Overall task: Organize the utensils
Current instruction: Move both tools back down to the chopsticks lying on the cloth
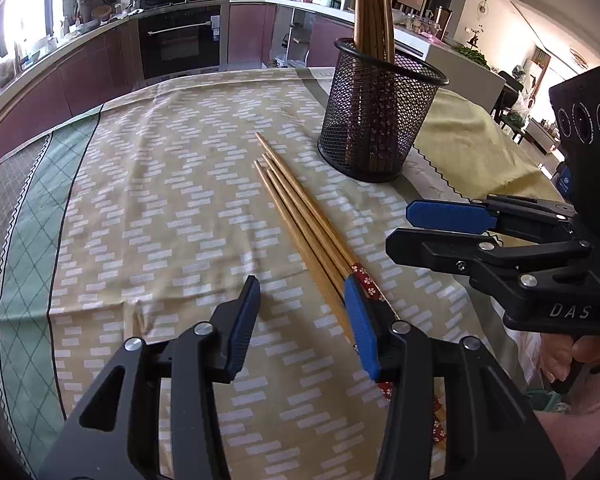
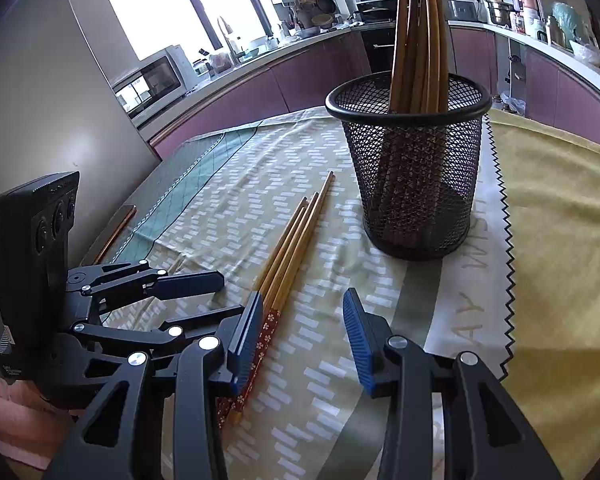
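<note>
1. Loose chopsticks lie bunched on the tablecloth, just beside the mesh cup.
2. Cup upright, more chopsticks standing in it.
3. Left gripper spread, nothing pinched; one pad over the chopsticks' patterned ends.
4. Right gripper spread, empty, chopstick ends by its left finger.

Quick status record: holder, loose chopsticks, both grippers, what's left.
holder: black mesh cup, upright on the tablecloth, several chopsticks standing in it
loose chopsticks: bundle lying flat on the cloth, beside the cup, tips toward it
left gripper: open, nothing between the pads, over the bundle's patterned ends
right gripper: open, empty, next to the same ends
remaining: loose bundle not yet in the cup
</note>
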A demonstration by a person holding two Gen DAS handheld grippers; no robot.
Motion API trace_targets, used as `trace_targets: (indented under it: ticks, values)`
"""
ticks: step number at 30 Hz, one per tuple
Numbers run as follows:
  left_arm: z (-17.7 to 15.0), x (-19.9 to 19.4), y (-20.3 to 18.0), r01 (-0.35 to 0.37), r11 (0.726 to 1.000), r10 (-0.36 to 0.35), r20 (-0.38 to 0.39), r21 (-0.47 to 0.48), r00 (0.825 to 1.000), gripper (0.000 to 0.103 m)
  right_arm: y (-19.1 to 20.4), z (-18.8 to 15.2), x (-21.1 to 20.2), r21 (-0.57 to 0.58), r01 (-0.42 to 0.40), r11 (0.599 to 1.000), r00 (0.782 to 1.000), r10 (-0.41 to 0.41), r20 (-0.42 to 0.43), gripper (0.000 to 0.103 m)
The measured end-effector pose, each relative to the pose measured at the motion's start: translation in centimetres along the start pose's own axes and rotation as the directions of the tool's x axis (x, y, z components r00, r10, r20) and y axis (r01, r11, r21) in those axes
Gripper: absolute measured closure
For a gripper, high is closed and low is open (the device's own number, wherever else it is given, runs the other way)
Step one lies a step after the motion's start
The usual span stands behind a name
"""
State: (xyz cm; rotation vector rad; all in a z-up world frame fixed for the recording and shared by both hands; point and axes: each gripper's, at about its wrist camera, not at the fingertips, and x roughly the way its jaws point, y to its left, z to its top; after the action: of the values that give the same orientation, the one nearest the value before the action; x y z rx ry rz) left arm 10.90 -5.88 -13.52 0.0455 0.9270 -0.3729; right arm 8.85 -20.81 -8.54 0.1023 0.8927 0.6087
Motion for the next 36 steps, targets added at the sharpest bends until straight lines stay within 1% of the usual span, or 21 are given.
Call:
trace_targets:
  ticks: [3, 6, 7, 9, 14, 17, 19, 23, 30, 31, 33, 36]
  values:
    - [0.0, 0.0, -0.1, -0.014, 1.000, 0.014, 0.000, 0.009, 1.000, 0.061, 0.1, -0.1, 0.1, -0.002, 0.000, 1.000, 1.000, 0.000, -0.004, 0.064]
    - [-0.1, 0.0, 0.0, -0.018, 1.000, 0.018, -0.001, 0.018, 1.000, 0.065, 0.2, -0.1, 0.1, -0.009, 0.000, 1.000, 1.000, 0.000, -0.007, 0.064]
    - [0.0, 0.0, -0.1, -0.018, 1.000, 0.018, -0.003, 0.021, 1.000, 0.068, 0.3, -0.1, 0.2, -0.011, -0.001, 1.000, 1.000, 0.001, -0.008, 0.064]
    - [-0.1, 0.0, -0.1, -0.021, 0.999, 0.021, -0.004, 0.026, 1.000, 0.069, 0.4, 0.0, 0.2, -0.012, -0.004, 1.000, 1.000, 0.004, -0.010, 0.064]
    - [-0.1, 0.0, 0.2, -0.014, 1.000, 0.014, -0.007, 0.021, 1.000, 0.078, 0.9, 0.2, 0.7, -0.029, 0.009, 1.000, 1.000, -0.010, -0.017, 0.064]
    - [-0.1, -0.1, 0.6, -0.005, 1.000, 0.005, -0.009, 0.009, 1.000, 0.081, 1.1, 0.3, 1.2, -0.040, 0.017, 0.999, 0.999, -0.018, -0.027, 0.064]
    - [0.0, 0.0, 0.8, -0.007, 1.000, 0.007, -0.008, 0.008, 1.000, 0.081, 1.3, 0.4, 1.5, -0.052, 0.034, 0.998, 0.999, -0.035, -0.032, 0.065]
    - [0.0, 0.0, 0.9, -0.002, 1.000, 0.002, -0.009, 0.008, 1.000, 0.082, 1.7, 0.4, 2.4, -0.069, 0.056, 0.996, 0.997, -0.059, -0.051, 0.071]
    - [0.0, 0.1, 0.8, 0.005, 1.000, -0.005, -0.010, 0.012, 1.000, 0.084, 1.5, 0.3, 2.4, -0.072, 0.072, 0.995, 0.996, -0.076, -0.055, 0.073]
    - [0.0, 0.0, 0.9, 0.005, 1.000, -0.005, -0.011, 0.013, 1.000, 0.084, 1.5, 0.3, 2.4, -0.072, 0.076, 0.995, 0.995, -0.080, -0.058, 0.075]
    - [0.0, 0.0, 0.8, -0.003, 1.000, 0.003, -0.010, 0.015, 1.000, 0.083, 1.4, 0.2, 2.2, -0.076, 0.082, 0.994, 0.994, -0.087, -0.060, 0.075]
    - [0.1, -0.1, 1.0, -0.038, 0.999, 0.038, -0.001, 0.024, 0.999, 0.081, 1.5, 0.3, 2.3, -0.083, 0.093, 0.992, 0.993, -0.099, -0.063, 0.075]
